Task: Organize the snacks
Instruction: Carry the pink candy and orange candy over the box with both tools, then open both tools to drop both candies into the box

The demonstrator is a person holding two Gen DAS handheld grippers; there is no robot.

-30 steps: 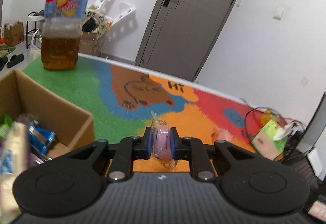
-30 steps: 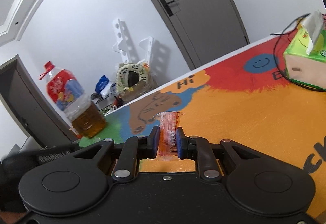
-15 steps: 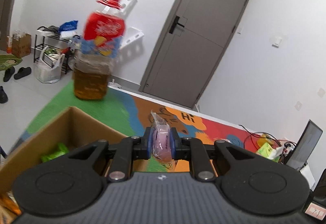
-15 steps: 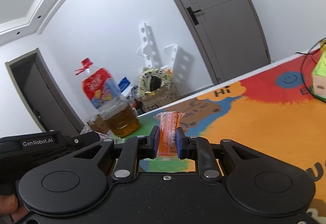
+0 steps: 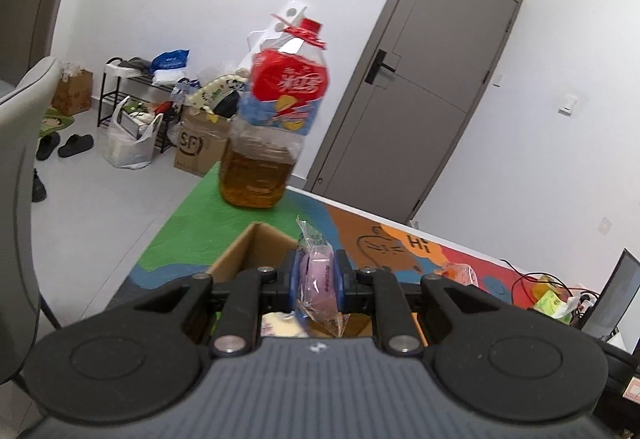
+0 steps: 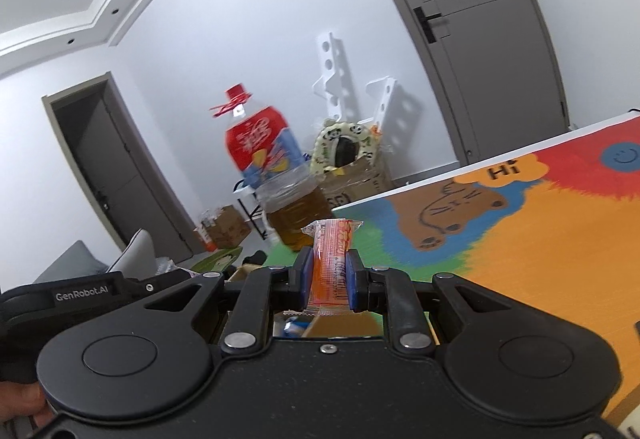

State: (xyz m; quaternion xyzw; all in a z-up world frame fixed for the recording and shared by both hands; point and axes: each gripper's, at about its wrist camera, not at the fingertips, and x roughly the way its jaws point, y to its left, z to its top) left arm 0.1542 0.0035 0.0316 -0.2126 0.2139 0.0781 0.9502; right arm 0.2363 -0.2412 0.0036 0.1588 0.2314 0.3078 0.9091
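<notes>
My left claw (image 5: 316, 281) is clamped tight on a clear packet (image 5: 318, 271) with something pale purple inside; the blue pads press its two sides and the crimped top sticks up above them. Just below and ahead of it is the open box (image 5: 250, 245), brown cardboard, with more snacks dimly showing in the gap under the packet. The box sits on the worktop (image 5: 180, 235), which wears a bright mat of green, blue, orange and red.

My right claw (image 6: 329, 281) is closed on an orange packet (image 6: 331, 267), held upright, its sealed ends poking out above and below the pads. Under it I can see a corner of the box (image 6: 320, 325) too, and a scrap of blue and white wrapper within. The body of my left tool (image 6: 84, 293) shows at the left edge of this view, close beside the right one.

Beyond the box stands a big oil bottle (image 5: 276, 127) with a red cap and red label, about a third full of amber liquid, near the far green end of the mat. Another orange snack (image 5: 458, 273) lies on the mat to the right of the box, and a green tissue box (image 5: 554, 303) sits at the far right end among cables
</notes>
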